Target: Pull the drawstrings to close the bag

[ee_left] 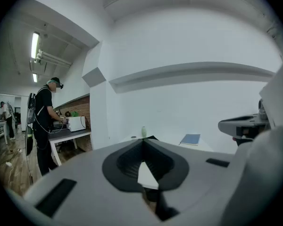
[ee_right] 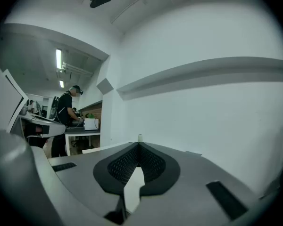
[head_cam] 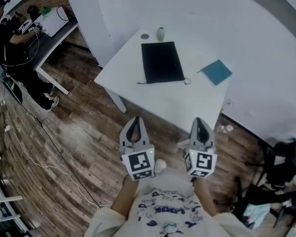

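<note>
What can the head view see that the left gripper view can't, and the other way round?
Only the head view: the whole black bag lying flat on the white table, its drawstrings loose at the near corners, and the left claw and right claw from above, short of the table.
Only the left gripper view: the ceiling lights, and the left claw's pads shut together with nothing between, close up.
Both: the little green bottle, the blue notebook and a person in black at another desk.

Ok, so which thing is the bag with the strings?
Look at the white table by the wall. The flat black cloth bag lies on it, beside a pale green bottle and a teal notebook. Only it has thin strings at its corners.
</note>
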A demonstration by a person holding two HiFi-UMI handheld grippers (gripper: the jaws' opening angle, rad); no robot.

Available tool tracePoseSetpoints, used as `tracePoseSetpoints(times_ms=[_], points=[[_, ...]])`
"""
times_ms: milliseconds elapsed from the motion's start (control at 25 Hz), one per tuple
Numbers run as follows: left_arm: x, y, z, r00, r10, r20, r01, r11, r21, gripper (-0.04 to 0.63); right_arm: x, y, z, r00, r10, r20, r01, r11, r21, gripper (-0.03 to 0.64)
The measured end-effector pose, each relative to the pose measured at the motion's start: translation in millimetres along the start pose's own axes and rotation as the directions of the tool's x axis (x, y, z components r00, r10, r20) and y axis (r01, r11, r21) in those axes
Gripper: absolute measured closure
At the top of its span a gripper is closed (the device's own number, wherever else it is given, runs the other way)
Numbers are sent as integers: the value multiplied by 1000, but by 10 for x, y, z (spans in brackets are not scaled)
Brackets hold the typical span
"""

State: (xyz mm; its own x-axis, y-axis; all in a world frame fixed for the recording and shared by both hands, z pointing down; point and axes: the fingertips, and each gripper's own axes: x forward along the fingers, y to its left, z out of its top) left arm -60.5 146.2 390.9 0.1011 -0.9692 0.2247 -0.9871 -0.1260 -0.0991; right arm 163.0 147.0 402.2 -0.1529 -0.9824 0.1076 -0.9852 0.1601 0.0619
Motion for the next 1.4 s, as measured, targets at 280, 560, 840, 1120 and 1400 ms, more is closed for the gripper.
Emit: tracePoseSetpoints(times_ms=[280,560,840,1120,1400], points=[[60,-6,-4,1000,-8,-3,8,1000,-2,594,40,-68,-21,1000,-14,-3,14,1000,1,615],[162,1,-4,1000,-2,-10,2,1000,0,594,103,-145,-56,1000,-21,-23,22,999,30,615],[250,27,-82,999,29,-39,-29,1000,-8,594,245,-260,-136,999,-18,-32,19,1000,25,615],[393,64,-218,995,52,-88,-53,999,-7,594,445,-281,-320,997,0,-76,0,1000,12,614],[752,151,-265,992,44,-116,-44,999,5,594,784,-310,-424,992,-14,-125,14,1000,3,614]])
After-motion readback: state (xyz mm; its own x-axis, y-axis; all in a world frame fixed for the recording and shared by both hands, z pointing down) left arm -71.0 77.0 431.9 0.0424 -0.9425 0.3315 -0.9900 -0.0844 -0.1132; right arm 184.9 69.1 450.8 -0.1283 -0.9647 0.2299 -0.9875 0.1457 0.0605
